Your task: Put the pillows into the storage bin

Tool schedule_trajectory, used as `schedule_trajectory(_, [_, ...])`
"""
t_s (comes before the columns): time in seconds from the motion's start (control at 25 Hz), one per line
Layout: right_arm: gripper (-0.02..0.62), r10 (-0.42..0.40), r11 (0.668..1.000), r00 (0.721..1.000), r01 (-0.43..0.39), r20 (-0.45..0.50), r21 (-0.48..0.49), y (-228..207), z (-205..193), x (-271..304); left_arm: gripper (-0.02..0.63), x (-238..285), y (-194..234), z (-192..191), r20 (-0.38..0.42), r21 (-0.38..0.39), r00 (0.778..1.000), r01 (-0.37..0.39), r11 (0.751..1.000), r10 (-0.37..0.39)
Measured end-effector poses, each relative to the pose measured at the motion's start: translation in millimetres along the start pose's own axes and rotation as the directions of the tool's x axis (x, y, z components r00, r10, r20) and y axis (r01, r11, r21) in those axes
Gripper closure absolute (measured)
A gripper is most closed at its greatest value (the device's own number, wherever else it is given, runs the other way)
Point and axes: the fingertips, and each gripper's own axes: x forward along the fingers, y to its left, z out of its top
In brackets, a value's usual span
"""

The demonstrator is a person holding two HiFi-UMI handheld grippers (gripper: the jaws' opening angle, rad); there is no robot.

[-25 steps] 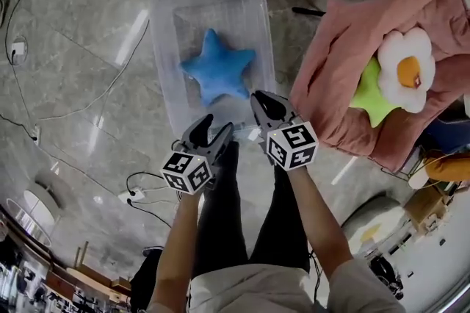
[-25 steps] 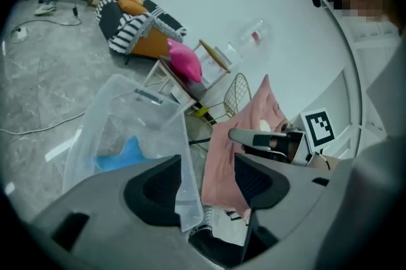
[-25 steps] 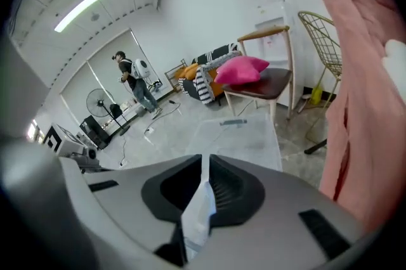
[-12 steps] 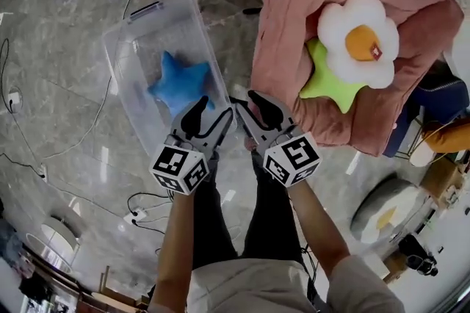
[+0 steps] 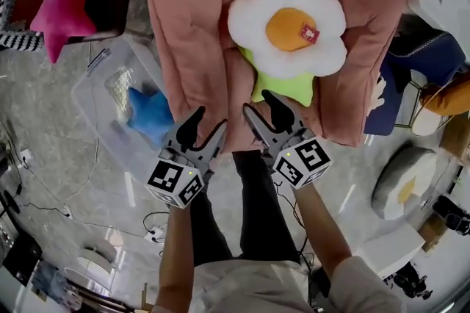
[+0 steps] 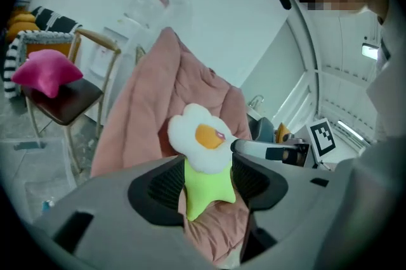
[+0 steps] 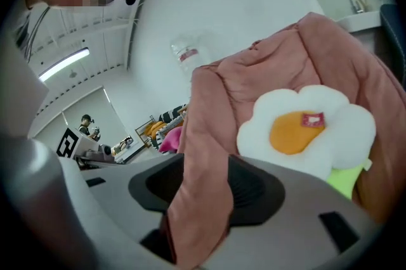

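Both grippers low centre in head view, pointing to 12 o'clock at the pillow heap. Left gripper (image 5: pixel 208 122): jaws apart, nothing touching the pads; its own view frames the green star (image 5: pixel 283 87) in the gap, but farther off. Right gripper (image 5: pixel 261 107): jaws have just been opening and stand apart; a fold of the pink blanket (image 5: pixel 191 25) lines up between them, and contact is not evident. Flower pillow (image 5: pixel 286 21) lies at 12 o'clock on the blanket, overlapping the green star just below it. Bin (image 5: pixel 103 131) sits at 9 o'clock, well apart from the heap, with a blue star (image 5: pixel 149 113) already inside. Pink star (image 5: pixel 62 14) is on a chair at 10 o'clock. Risks, as judged: if the right jaws close where they point, they likely pinch blanket rather than pillow and drag it off its seat. Pulling the green star first could tip the flower pillow onto the floor. Soft stuffing may squeeze out of a shallow bite during the swing to 9 o'clock. A pillow released early lands short of the bin wall.
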Motion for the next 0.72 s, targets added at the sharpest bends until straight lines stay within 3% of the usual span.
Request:
schedule_trajectory(0.16, [0.368, -0.084, 0.996, 0.996, 0.084, 0.032, 0.023, -74.0, 16.2, -26.6, 0.376, 56.6, -26.3, 4.6, -0.046, 0.029, 0.999, 0.029, 0.999, -0.028])
schedule_trajectory(0.28, [0.345, -0.172, 0.984, 0.984, 0.17, 0.038, 0.046, -127.5, 26.5, -41.6, 0.376, 94.5, -25.1, 8.6, -0.054, 0.013, 0.999, 0.005, 1.0, -0.004])
schedule_trajectory(0.44, [0.3, -0.32, 0.946, 0.946, 0.315, 0.055, 0.078, -195.3, 38.0, -66.5, 0.371, 136.6, -3.1, 10.6, -0.061, -0.012, 0.994, -0.097, 0.995, 0.096])
schedule_trajectory(0.52, [0.24, -0.391, 0.916, 0.918, 0.381, 0.069, 0.123, -221.0, 38.6, -74.9, 0.358, 150.8, 17.1, 16.9, -0.047, 0.004, 0.984, -0.17, 0.985, 0.17])
schedule_trajectory(0.64, [0.168, -0.389, 0.909, 0.92, 0.378, 0.034, 0.172, -241.7, 25.8, -66.2, 0.309, 173.3, 51.6, 34.2, -0.014, 0.022, 0.962, -0.272, 0.962, 0.272])
schedule_trajectory(0.72, [0.147, -0.385, 0.903, 0.923, 0.374, 0.011, 0.213, -253.5, 16.4, -57.8, 0.285, 193.0, 67.1, 45.4, -0.008, 0.015, 0.957, -0.289, 0.957, 0.289])
